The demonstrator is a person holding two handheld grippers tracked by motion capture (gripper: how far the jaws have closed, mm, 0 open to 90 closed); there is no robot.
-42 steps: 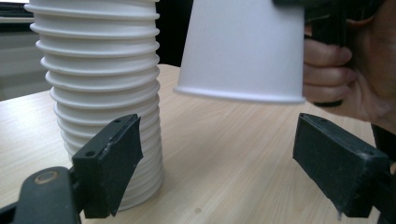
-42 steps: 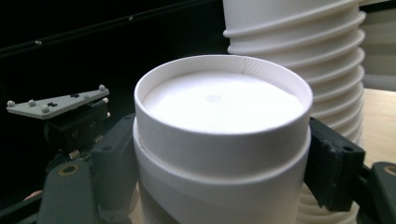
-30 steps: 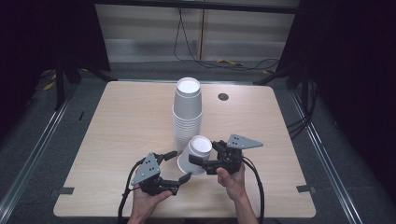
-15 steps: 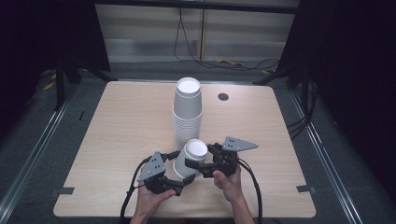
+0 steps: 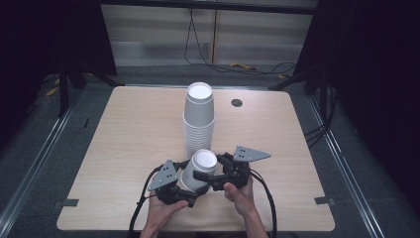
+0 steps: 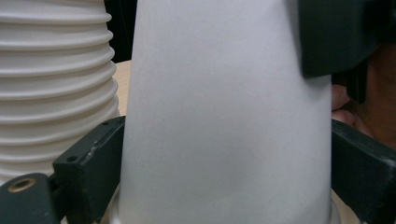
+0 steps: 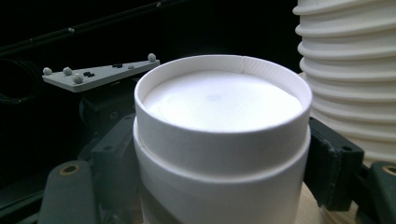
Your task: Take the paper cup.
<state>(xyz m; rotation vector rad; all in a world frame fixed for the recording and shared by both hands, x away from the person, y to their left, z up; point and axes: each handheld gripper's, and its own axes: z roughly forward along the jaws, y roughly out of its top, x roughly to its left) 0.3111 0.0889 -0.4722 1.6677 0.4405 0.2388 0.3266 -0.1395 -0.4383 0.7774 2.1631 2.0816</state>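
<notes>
Dark curtains and a grey floor are surrounding a pale wooden table (image 5: 124,148), seen from above, with a small dark round hole (image 5: 236,102) sitting near its far edge.

At the near left, the person's left hand (image 5: 161,213) is holding the left gripper (image 5: 184,182), whose black jaws are pressing against both sides of a white paper cup (image 5: 198,171), low on its wall. In the left gripper view that cup's wall (image 6: 224,116) is standing between the two jaws, touching each.

The cup is sitting upside down near the table's front edge, tilted a little, base upward. The right gripper view is showing two nested cups here (image 7: 219,140), the upper one lifted slightly askew out of the lower.

Just behind it, a tall stack of white paper cups (image 5: 199,119) is standing upside down at the table's middle.

To the right, the right hand (image 5: 240,196) is holding the right gripper (image 5: 205,174), with its grey three-cornered plate (image 5: 250,153) on top. Its jaws are closing on the cup higher up, around the raised base.

Compared with a second ago, the cup and both grippers are sitting closer to the person and slightly left, and the two grippers are drawn nearer together around the cup. The stack is standing where it was.
</notes>
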